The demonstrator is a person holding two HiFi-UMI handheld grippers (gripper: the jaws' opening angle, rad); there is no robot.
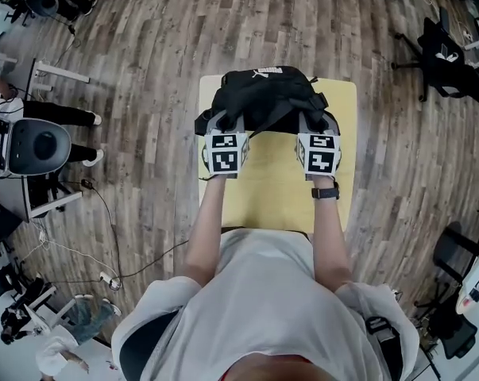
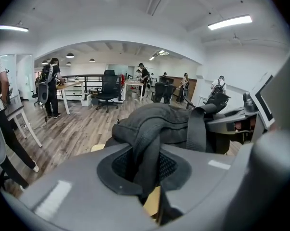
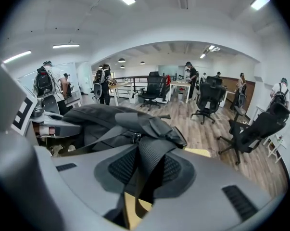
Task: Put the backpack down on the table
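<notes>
A black backpack is over the far half of a small yellow table; I cannot tell whether its base touches the top. My left gripper is at the bag's near left side, shut on a padded shoulder strap that runs between its jaws. My right gripper is at the near right side, shut on a webbing strap. In the left gripper view the bag's bulk rises just beyond the jaws. The right gripper view shows the backpack to the left of centre. Yellow tabletop shows below both jaws.
Wood floor surrounds the table. A grey round-topped machine and cables lie to the left, and a black office chair stands at the far right. People and more chairs are farther off in the room.
</notes>
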